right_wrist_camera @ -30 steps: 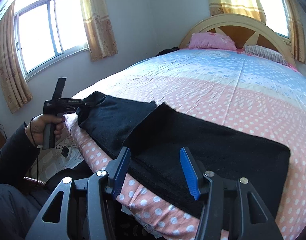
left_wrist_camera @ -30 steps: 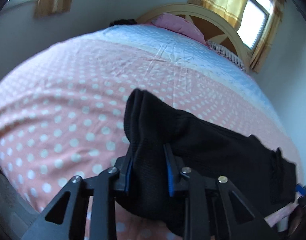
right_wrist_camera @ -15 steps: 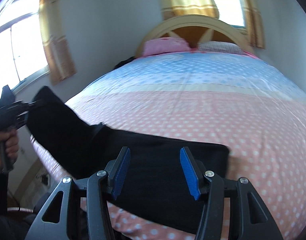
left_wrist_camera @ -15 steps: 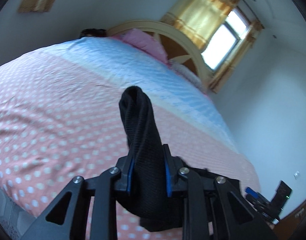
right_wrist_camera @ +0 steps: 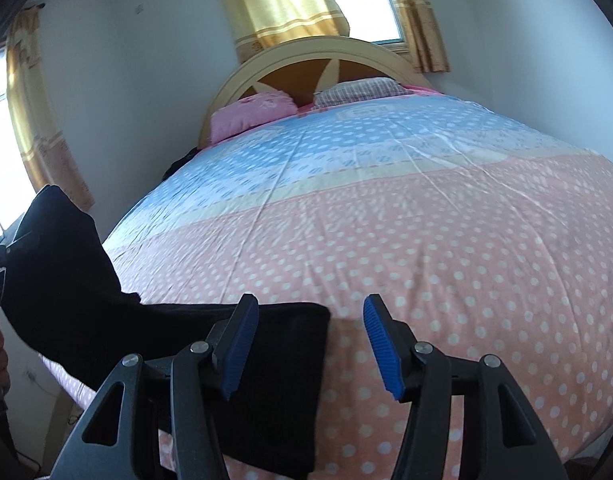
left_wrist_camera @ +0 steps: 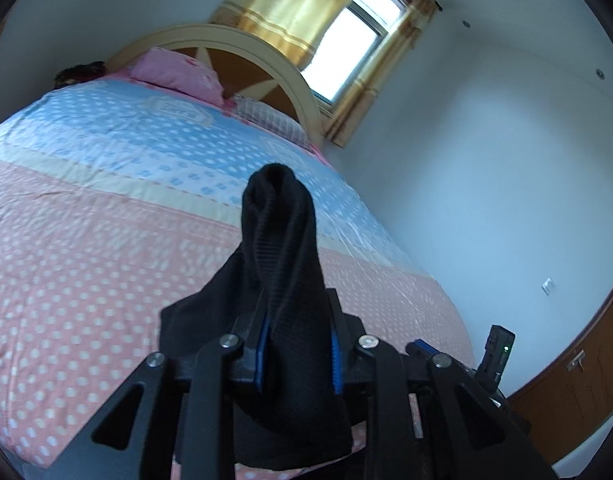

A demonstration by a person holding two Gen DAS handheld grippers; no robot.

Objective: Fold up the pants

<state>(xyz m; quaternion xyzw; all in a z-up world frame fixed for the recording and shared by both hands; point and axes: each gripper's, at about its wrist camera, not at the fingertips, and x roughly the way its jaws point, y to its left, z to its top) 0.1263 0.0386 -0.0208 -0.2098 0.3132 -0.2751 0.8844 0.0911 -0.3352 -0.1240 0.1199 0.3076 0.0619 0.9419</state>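
Left fingers clamping pants, right fingers spread

Pants end now higher, rightward.

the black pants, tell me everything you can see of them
The black pants look like a soft ribbed knit. One end is pinched between the closed blue pads of the left gripper and lifted off the bed, fabric bunching above the pads. The other end lies flat near the bed's front edge, under the open right gripper, which is not holding them.
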